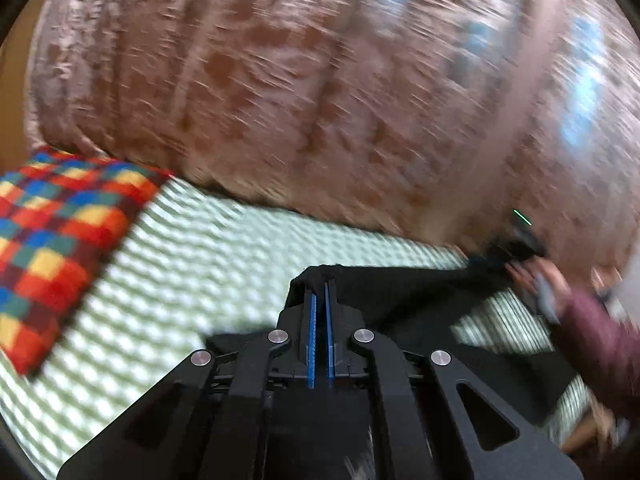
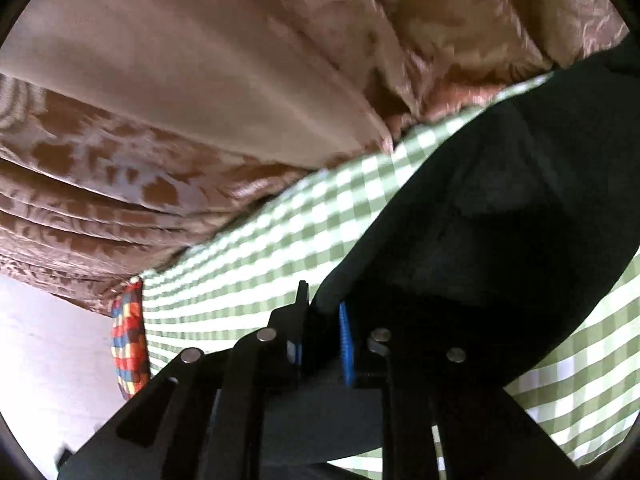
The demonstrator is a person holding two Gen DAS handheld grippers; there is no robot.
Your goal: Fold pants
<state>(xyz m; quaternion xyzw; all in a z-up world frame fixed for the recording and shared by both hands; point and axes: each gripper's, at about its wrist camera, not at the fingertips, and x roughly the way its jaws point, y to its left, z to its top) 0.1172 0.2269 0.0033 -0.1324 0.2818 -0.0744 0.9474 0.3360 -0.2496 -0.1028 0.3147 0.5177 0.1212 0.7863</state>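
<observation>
The black pants point(image 1: 400, 292) hang stretched between my two grippers above the green-and-white checked bed sheet point(image 1: 192, 264). My left gripper point(image 1: 320, 284) is shut on one edge of the pants, its blue pads pressed on the cloth. In the left wrist view my right gripper point(image 1: 516, 250) holds the far end, blurred. In the right wrist view my right gripper point(image 2: 320, 300) is shut on the pants point(image 2: 500, 208), which drape up to the right over the sheet point(image 2: 280, 240).
A multicoloured checked cushion point(image 1: 56, 248) lies at the left of the bed and also shows in the right wrist view point(image 2: 128, 340). A brown patterned curtain point(image 1: 280, 80) hangs behind the bed. My sleeved right arm point(image 1: 592, 340) crosses at the right.
</observation>
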